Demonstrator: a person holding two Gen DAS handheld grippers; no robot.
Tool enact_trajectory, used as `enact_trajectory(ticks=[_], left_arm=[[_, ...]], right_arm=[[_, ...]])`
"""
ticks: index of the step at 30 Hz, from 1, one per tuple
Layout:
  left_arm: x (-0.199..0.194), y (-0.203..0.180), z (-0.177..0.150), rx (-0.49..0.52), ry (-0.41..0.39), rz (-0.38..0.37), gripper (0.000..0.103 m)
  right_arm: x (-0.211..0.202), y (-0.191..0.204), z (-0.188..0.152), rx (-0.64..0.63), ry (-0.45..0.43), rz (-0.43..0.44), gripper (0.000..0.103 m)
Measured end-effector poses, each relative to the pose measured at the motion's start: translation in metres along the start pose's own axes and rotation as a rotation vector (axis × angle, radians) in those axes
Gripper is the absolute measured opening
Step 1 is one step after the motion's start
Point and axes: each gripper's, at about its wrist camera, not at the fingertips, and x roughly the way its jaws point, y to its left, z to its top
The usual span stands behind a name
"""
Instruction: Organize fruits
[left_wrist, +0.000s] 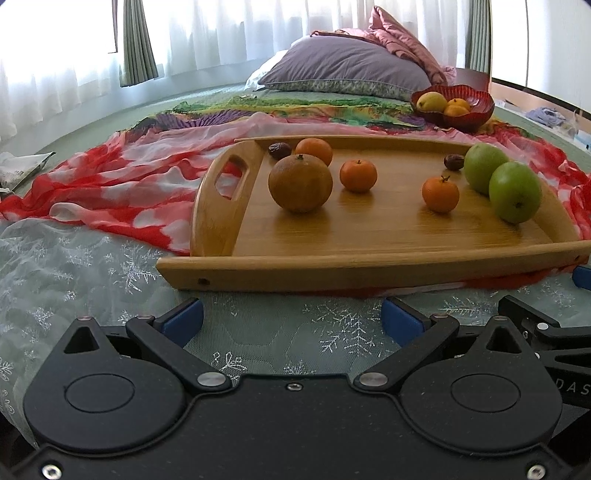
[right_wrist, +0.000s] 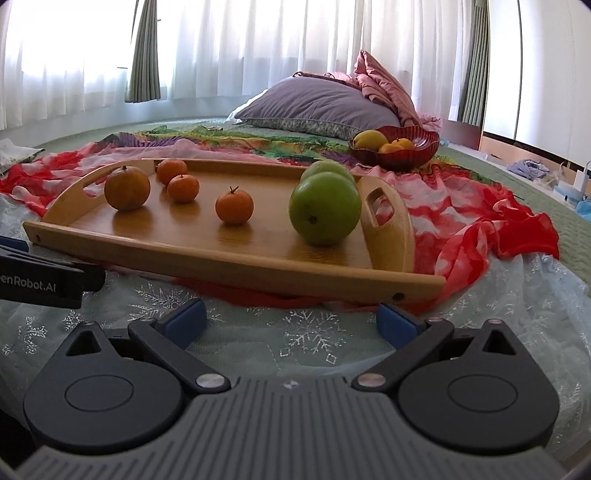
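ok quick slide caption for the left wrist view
Open left gripper facing a wooden tray of oranges and two green apples, red fruit bowl behind.

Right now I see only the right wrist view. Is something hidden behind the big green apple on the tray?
Observer: Yes. The left wrist view shows a small dark date on the tray, just beside the far green apple.
Operator: Is it the only one?
Observer: No. A second date lies in the far corner near the handle, behind the large brownish orange.
Operator: And the left gripper, is it free?
Observer: Yes. The left gripper is open, with nothing between its fingers.
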Motion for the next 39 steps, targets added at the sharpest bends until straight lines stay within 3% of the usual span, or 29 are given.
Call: enact_trajectory(ticks=[39], left_arm=[[0.015, 0.002, 0.002, -0.041, 0.023, 0.015, 0.103]], right_arm=[[0.015, 0.009, -0.008, -0.008, -0.018, -0.024, 0.103]])
